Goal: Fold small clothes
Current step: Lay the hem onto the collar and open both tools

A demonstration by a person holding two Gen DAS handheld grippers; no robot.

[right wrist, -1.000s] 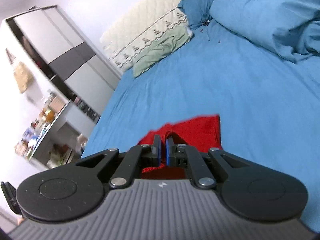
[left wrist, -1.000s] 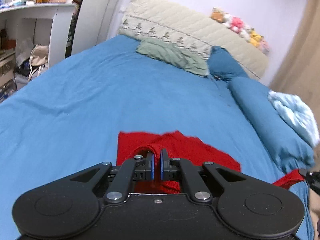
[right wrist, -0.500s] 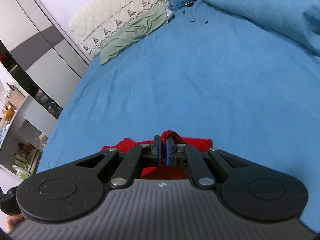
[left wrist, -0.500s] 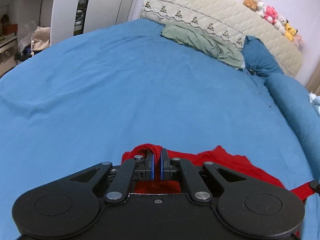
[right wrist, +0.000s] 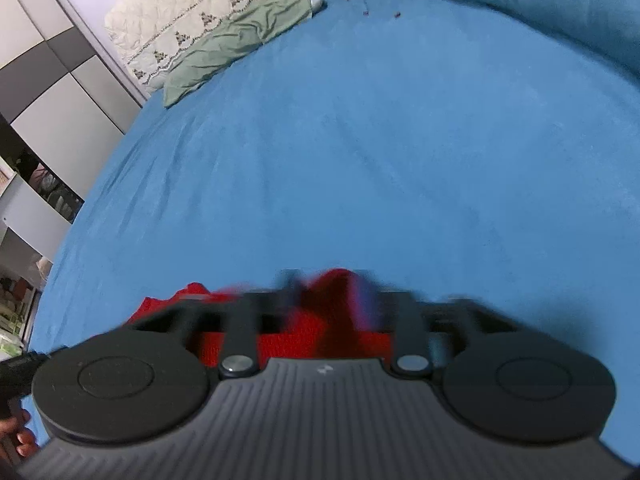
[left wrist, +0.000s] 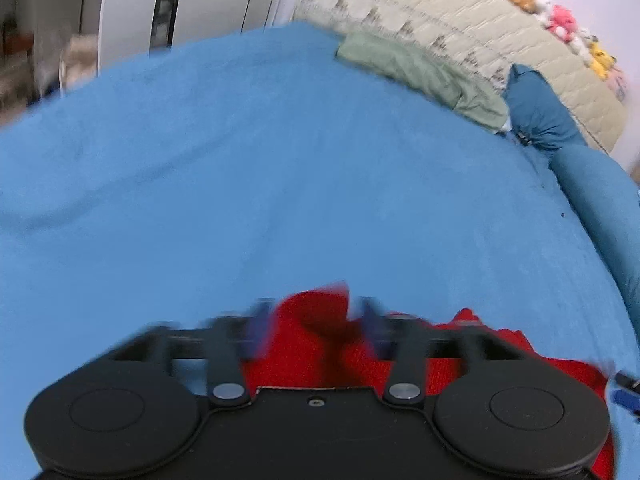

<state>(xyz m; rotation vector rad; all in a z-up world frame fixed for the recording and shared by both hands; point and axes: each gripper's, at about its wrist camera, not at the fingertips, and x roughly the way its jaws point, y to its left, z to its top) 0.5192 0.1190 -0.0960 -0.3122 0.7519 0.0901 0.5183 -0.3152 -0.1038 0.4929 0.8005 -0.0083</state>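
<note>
Lying bunched on the blue bed [left wrist: 280, 168], the red garment [left wrist: 312, 320] sits between both grippers' spread fingers, left gripper [left wrist: 312, 312] and right gripper [right wrist: 330, 292], gripped by neither, apparently part-folded, tidying likely left.

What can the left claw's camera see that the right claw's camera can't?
Only the left view shows the stuffed toys on top of the headboard. Only the right view shows the gray and white wardrobe and shelves. Both show the blue bed, the green pillow, and the red cloth lying between the spread fingers of each open claw, left claw and right claw.
</note>
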